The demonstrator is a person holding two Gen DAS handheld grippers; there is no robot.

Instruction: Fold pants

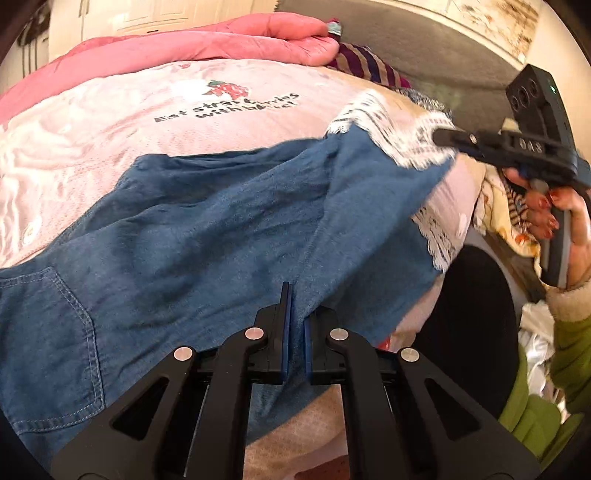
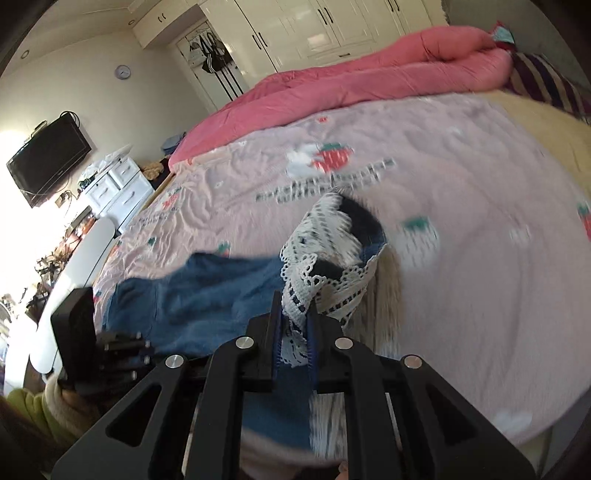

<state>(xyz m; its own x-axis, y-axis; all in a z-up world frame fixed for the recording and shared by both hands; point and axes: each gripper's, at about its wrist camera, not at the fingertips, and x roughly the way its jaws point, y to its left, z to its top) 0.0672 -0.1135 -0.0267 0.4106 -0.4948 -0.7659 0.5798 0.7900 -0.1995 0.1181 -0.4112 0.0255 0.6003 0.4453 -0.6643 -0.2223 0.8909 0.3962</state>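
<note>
Left claw [image 1: 295,325], near: closed on a fold of the blue pants [image 1: 207,221]. Right claw [image 2: 295,325], right: clamped on the white lace hem [image 2: 325,266], raised off the bed. Pants spread across the pink bedsheet [image 1: 110,118]. Far: pink duvet [image 2: 369,81], white wardrobes [image 2: 332,26].
</note>
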